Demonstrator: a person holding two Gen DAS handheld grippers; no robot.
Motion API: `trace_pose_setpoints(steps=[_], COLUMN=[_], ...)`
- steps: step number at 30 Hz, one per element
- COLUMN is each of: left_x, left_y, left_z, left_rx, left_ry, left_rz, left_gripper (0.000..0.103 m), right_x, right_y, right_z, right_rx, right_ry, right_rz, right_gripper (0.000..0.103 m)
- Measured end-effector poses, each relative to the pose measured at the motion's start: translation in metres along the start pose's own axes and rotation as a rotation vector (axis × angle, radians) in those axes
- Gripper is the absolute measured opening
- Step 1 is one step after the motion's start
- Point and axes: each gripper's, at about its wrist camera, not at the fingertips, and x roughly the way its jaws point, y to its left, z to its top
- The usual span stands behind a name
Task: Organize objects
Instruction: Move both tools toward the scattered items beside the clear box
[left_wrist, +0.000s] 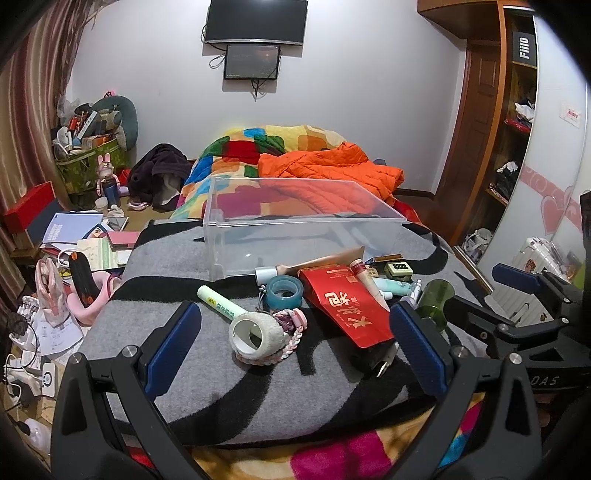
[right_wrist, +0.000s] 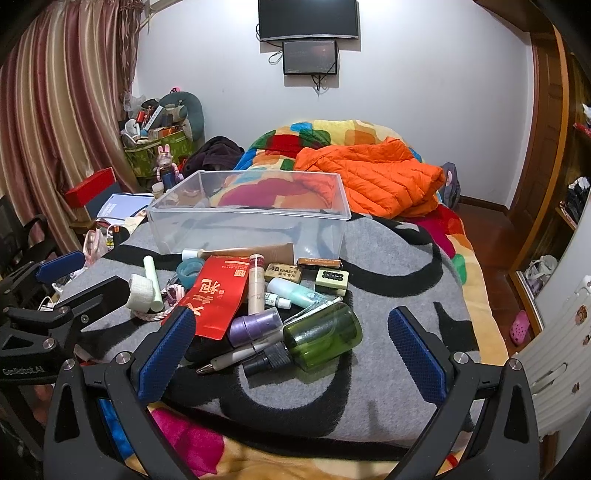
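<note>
Green bottle lies between the right claw's (spread) fingers.

The blanket is grey with black curved lines. The packet is red, the bottle green, the jacket orange.

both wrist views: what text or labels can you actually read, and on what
"4B ERASER" on the eraser
"FiiO" on the black box on the wardrobe shelf
"DAS", partly cut off, on the right gripper
Large gold Chinese characters on the red packet
Green tube print: too small to read
</note>
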Motion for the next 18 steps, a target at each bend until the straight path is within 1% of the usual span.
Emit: trace_pose_setpoints(steps=[10, 16, 18], left_x=[-0.0001, 0.0028, 0.0062], left_y=[0.0005, 0.0057, 0.0088], left_z=[-0.0024, -0.0038, -0.0050], left_rx=[-0.009, -0.027, -0.038], left_ry=[0.006, 0.006, 0.019], left_rz=[-0.037, -0.014, -0.001], left_gripper=[0.103, 0.103, 0.103], right_x=[0.0021, 0.0063, 0.0080], right_y=[0.0001, -0.0026, -0.0049], right_z=[-0.0012, -0.0031, -0.0039], right_rx=[0.000, 0.004, 0.009], right_ry=[0.000, 0.008, 0.013], right_rz=[0.004, 0.003, 0.001], right_gripper=[0.103, 0.103, 0.103])
